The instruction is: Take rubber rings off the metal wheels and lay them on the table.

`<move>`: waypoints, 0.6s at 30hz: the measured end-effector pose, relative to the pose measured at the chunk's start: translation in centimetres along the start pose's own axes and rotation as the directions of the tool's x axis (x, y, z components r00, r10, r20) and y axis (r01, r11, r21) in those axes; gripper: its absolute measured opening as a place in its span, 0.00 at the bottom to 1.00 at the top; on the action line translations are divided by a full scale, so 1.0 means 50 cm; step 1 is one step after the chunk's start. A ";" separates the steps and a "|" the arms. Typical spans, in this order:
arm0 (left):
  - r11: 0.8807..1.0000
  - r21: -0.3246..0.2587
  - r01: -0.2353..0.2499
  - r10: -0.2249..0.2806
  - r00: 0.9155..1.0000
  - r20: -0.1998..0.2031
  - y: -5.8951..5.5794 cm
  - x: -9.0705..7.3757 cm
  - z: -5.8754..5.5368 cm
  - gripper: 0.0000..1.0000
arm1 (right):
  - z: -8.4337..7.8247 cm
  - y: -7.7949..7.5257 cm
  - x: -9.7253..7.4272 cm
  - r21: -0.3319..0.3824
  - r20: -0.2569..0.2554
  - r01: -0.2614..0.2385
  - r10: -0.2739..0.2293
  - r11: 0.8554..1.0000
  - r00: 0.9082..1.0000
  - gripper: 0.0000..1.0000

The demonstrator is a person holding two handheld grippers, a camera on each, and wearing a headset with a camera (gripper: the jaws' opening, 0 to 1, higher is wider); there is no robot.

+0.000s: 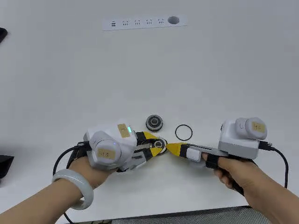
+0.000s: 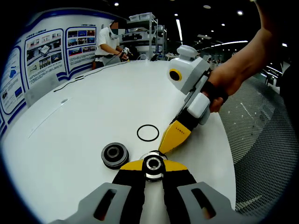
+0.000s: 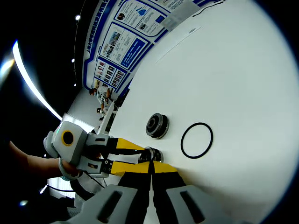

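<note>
My left gripper [image 1: 157,145] [image 2: 153,171] is shut on a small metal wheel [image 1: 160,142] [image 2: 153,164] [image 3: 154,153], held just above the table. From the right, my right gripper [image 1: 169,148] [image 3: 150,164] reaches in with its yellow jaws shut, tips touching that wheel's rim. I cannot tell whether they pinch its rubber ring. A second wheel [image 1: 154,122] [image 2: 114,155] [image 3: 156,125] with a dark ring around it stands on the white table [image 1: 70,84] behind. One loose black rubber ring [image 1: 183,132] [image 2: 147,133] [image 3: 196,140] lies flat to its right.
A white power strip [image 1: 145,22] lies at the table's far side. The front edge of the table [image 1: 187,215] runs just under the person's hands. Black cables trail from both grippers. A person [image 2: 108,42] stands far off beyond the table.
</note>
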State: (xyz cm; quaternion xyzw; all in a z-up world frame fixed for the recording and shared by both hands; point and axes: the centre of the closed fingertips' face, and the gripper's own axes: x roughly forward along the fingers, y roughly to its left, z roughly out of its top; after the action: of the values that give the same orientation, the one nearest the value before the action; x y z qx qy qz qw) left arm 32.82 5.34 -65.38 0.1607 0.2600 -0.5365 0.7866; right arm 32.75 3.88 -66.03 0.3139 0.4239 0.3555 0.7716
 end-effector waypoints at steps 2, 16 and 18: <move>1.000 0.000 0.000 0.000 1.000 0.000 0.000 0.000 0.000 0.14 | 0.001 0.002 0.000 -0.002 0.000 0.000 0.000 1.000 1.000 0.02; 1.000 0.000 0.000 0.000 1.000 -0.003 0.000 0.000 -0.001 0.13 | 0.004 0.016 0.005 -0.004 0.010 -0.008 0.008 1.000 1.000 0.01; 1.000 0.000 0.000 0.000 1.000 -0.004 0.000 0.000 -0.001 0.13 | 0.004 0.019 0.005 -0.006 0.011 -0.010 0.010 1.000 1.000 0.01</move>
State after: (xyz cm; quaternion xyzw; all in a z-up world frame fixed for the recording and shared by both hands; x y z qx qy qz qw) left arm 32.81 5.37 -65.44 0.1616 0.2614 -0.5361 0.7862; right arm 32.75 4.58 -65.34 0.3159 0.4172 0.3588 0.7730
